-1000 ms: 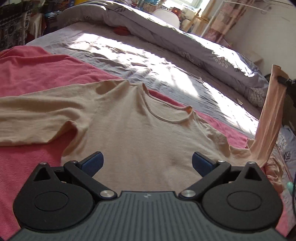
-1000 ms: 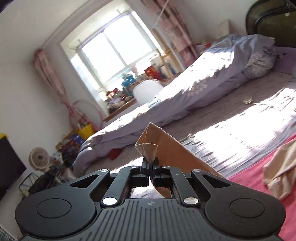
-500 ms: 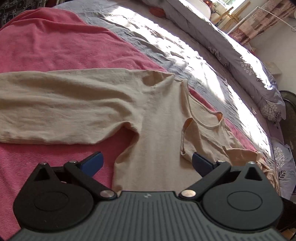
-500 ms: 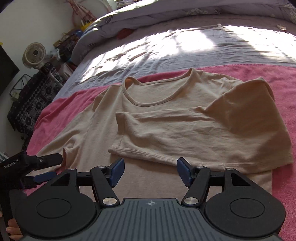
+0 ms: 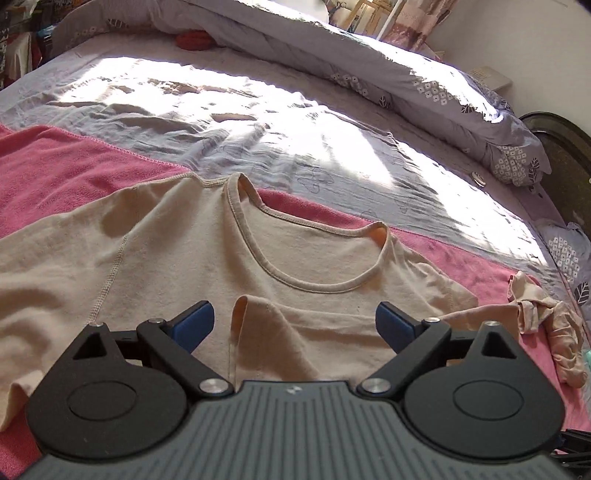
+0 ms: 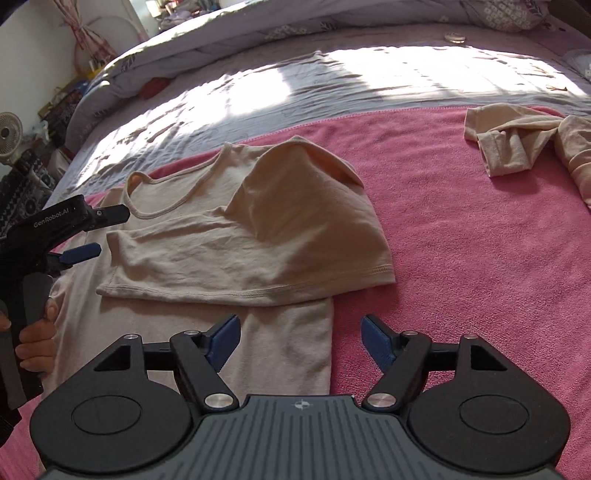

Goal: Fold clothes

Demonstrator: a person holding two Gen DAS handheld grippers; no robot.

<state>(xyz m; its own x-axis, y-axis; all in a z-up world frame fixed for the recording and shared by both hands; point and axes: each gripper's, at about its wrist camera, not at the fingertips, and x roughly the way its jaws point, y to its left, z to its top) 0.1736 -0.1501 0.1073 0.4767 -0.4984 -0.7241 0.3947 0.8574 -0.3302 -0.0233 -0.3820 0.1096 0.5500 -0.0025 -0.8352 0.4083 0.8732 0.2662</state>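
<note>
A beige long-sleeved shirt (image 5: 177,254) lies flat on a pink blanket (image 5: 66,166), neckline away from me. One sleeve (image 6: 236,251) is folded across the chest, its cuff end (image 5: 258,325) between my left gripper's fingers in the left wrist view. My left gripper (image 5: 294,326) is open just above the shirt's chest, holding nothing. My right gripper (image 6: 301,339) is open over the shirt's lower side edge, also holding nothing. The left gripper (image 6: 88,232) shows at the left of the right wrist view, held by a hand (image 6: 35,336).
A second crumpled beige garment (image 6: 524,144) lies on the blanket to the right. A grey sheet (image 5: 295,122) and a rolled grey duvet (image 5: 369,70) fill the far side of the bed. A small round object (image 6: 455,36) rests on the sheet.
One second ago my right gripper was shut on the lifted sleeve; it has laid the sleeve across the chest and opened. My left gripper has swung back toward the neckline.
</note>
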